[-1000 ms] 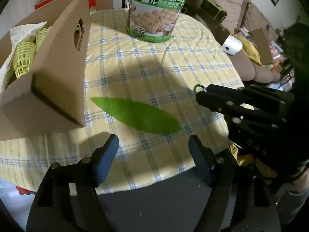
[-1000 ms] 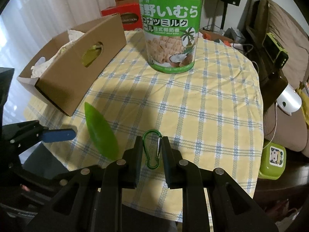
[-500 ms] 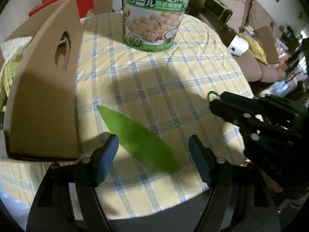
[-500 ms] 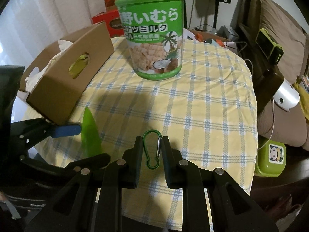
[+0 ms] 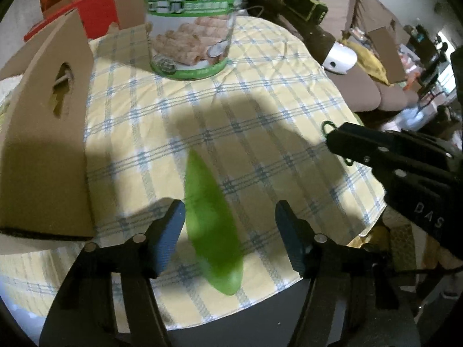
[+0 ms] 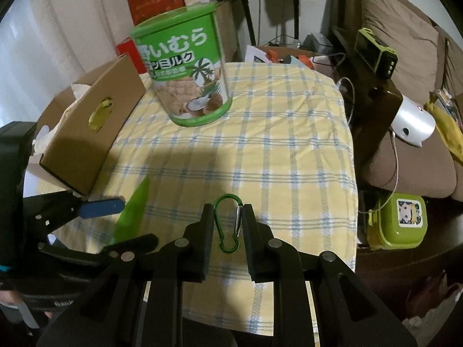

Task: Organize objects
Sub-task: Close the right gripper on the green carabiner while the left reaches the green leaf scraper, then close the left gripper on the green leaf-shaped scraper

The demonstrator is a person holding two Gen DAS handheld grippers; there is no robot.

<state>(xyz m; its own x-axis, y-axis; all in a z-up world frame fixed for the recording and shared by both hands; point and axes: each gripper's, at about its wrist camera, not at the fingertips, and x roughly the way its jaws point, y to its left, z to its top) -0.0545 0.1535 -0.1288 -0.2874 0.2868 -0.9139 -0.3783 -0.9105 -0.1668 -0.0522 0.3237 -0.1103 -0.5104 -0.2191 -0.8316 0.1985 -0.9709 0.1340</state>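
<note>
Checked yellow tablecloth (image 6: 289,150) is covering the table. Nearest, the right gripper (image 6: 228,225) is pinching a green carabiner (image 6: 228,222); the left gripper (image 5: 228,217), jaws just closing but apart, is straddling a green leaf (image 5: 211,217). Farther off are sitting a cardboard box (image 5: 43,150) and green tin (image 6: 185,78).

Both handheld grippers were matte black, their linkages studded with silver screws behind the fingers. The left gripper (image 5: 228,217) carried blue textured fingers (image 5: 170,231); the right gripper (image 6: 228,225) had plain black fingers (image 6: 204,231) and white lettering.
</note>
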